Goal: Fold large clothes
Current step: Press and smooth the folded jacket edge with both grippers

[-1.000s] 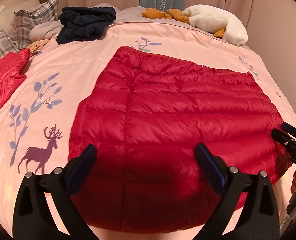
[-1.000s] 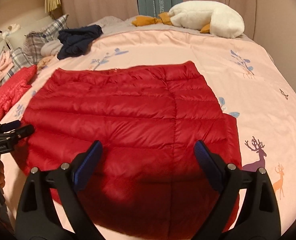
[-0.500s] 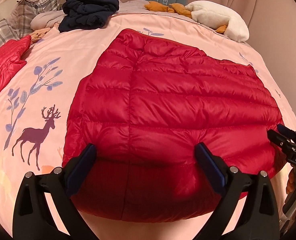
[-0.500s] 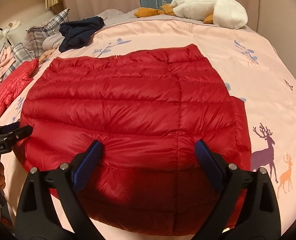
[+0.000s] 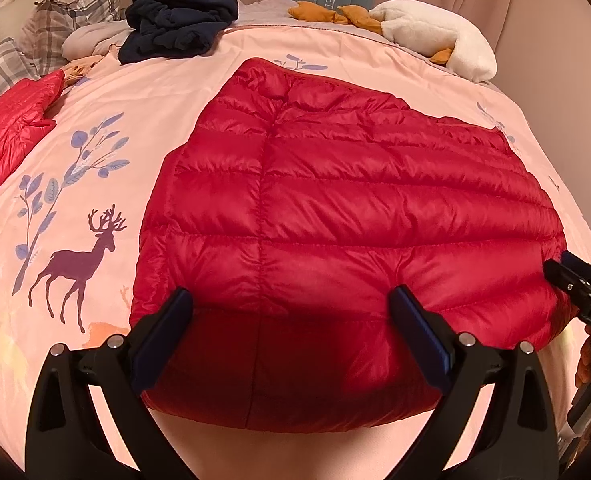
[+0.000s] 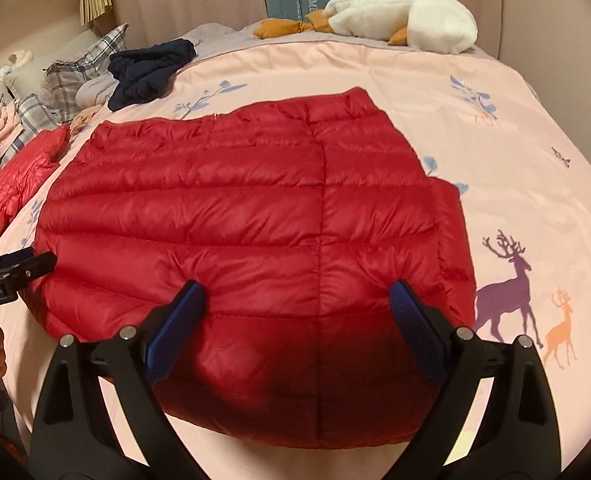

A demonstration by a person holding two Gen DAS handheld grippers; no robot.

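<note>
While both pairs of tongs are held wide and empty, the left gripper [image 5: 291,312] and right gripper [image 6: 297,304] are poised over the puffy, quilted red jacket [image 5: 335,208], spread flat on the pink printed bedspread [image 5: 143,92].

Gleaming glossy and quilted: red puffer jacket [image 5: 347,208]. Lying matt and smooth: printed cotton bedspread [image 5: 143,92]. Looking fluffy at one o'clock: white plush toy [image 6: 403,16]. Showing matt black plastic: left tool [image 5: 291,312].
</note>
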